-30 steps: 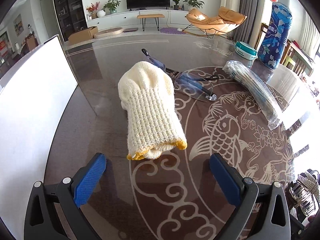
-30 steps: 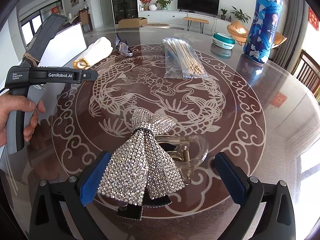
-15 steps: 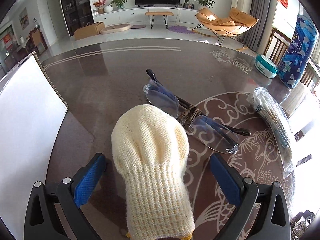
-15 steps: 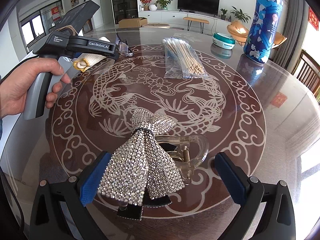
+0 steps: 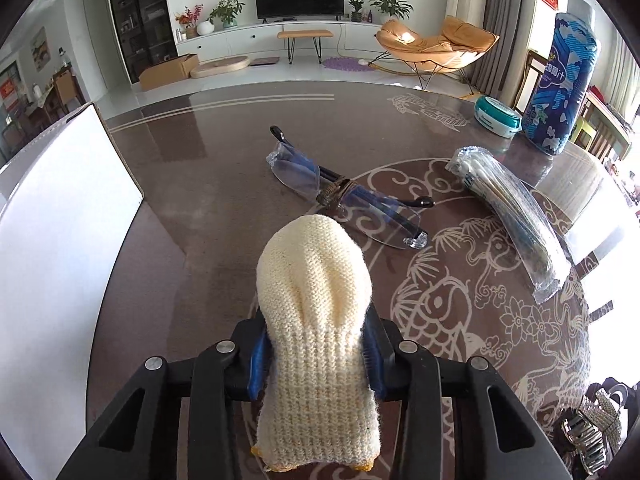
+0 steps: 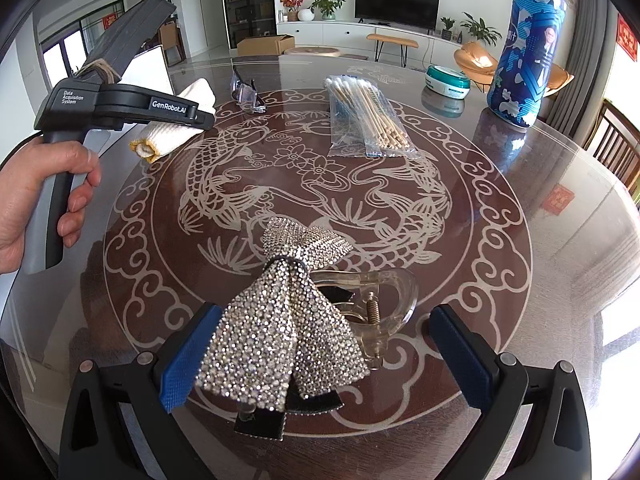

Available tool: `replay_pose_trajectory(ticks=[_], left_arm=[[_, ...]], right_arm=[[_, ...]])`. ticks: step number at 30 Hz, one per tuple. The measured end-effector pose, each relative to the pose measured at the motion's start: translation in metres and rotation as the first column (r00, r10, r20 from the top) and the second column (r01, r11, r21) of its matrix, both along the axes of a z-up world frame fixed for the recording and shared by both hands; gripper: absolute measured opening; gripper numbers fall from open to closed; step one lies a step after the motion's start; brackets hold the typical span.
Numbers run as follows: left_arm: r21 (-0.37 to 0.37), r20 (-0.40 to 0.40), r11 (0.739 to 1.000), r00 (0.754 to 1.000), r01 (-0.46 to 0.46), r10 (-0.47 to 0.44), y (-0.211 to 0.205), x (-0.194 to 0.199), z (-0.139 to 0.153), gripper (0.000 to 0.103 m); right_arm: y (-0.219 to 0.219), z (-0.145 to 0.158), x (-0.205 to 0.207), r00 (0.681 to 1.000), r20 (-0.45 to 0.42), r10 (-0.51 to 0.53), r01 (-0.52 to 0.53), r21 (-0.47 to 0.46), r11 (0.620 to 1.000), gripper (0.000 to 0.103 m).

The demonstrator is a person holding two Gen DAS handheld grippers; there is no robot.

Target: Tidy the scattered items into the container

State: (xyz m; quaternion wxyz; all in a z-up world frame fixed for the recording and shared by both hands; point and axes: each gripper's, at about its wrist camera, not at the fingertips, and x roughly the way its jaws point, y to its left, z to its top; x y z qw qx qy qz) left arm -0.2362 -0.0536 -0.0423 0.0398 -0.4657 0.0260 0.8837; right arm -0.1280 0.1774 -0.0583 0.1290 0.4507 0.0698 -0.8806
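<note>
My left gripper point(image 5: 316, 360) is shut on a cream knitted glove point(image 5: 314, 300) with a yellow cuff, which lies on the table. The glove also shows in the right wrist view point(image 6: 172, 128), under the left gripper's body point(image 6: 120, 104). My right gripper point(image 6: 326, 356) is open, its blue pads either side of a rhinestone bow hair clip point(image 6: 288, 312) on the table, not touching it. The white container point(image 5: 52, 240) stands at the left.
Folded glasses point(image 5: 344, 200) lie just beyond the glove. A bag of cotton swabs point(image 6: 368, 116), a teal round tin point(image 6: 446, 80) and a tall blue pack point(image 6: 528, 48) stand farther back on the round patterned table point(image 6: 520, 240).
My left gripper moved forward over the glove and closed on it. The right gripper has not moved.
</note>
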Motion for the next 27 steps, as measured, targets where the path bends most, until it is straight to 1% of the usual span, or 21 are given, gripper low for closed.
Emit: replay_pose_trajectory(ticks=[8,12,16,19,23,27], left_arm=[[-0.002,0.011,0.998,0.997,0.070,-0.070,-0.005,0.104,0.001,0.039],[-0.002,0.004,0.997,0.997,0.075,-0.075,-0.005,0.147,0.002,0.039],[0.016,-0.015,0.999,0.999,0.037,-0.037,-0.011,0.165,0.000,0.039],[0.030,-0.024,0.999,1.000,0.017,-0.016,-0.012,0.164,-0.001,0.039],[0.006,-0.033,1.000,0.999,0.010,-0.010,-0.008,0.165,-0.002,0.040],[0.011,-0.044,1.000,0.999,0.012,-0.011,-0.009,0.167,-0.003,0.040]], right_arm=[[0.000,0.000,0.000,1.000,0.000,0.000,0.000,0.000,1.000,0.103],[0.000,0.000,0.000,1.000,0.000,0.000,0.000,0.000,1.000,0.103],[0.000,0.000,0.000,1.000,0.000,0.000,0.000,0.000,1.000,0.103],[0.000,0.000,0.000,1.000,0.000,0.000,0.000,0.000,1.000,0.103],[0.000,0.000,0.000,1.000,0.000,0.000,0.000,0.000,1.000,0.103],[0.000,0.000,0.000,1.000,0.000,0.000,0.000,0.000,1.000,0.103]])
